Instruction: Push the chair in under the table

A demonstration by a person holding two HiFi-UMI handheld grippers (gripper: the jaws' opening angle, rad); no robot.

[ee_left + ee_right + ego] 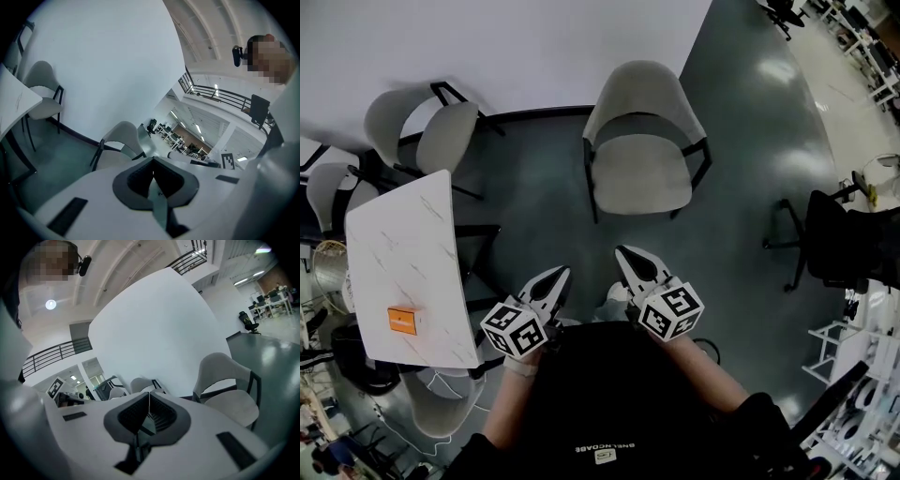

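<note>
In the head view, the pale upholstered chair (642, 173) stands alone on the grey floor (750, 141) at upper centre, its seat facing the person, well apart from the white desk (403, 253) at the left edge. An orange block (402, 321) lies on the desk's lower part. Two similar chairs (441, 136) sit by the desk at upper left, and a black office chair (853, 244) is at the right edge.

The left tool (558, 274) and the right tool (625, 251) are held side by side at lower centre, pointing toward the chair without touching it. Each gripper view shows its jaws closed together with nothing between them: the left tool (152, 159) has the chair (123, 140) beyond its tip, and the right tool (149, 394) has it (232, 380) to the right.
</note>
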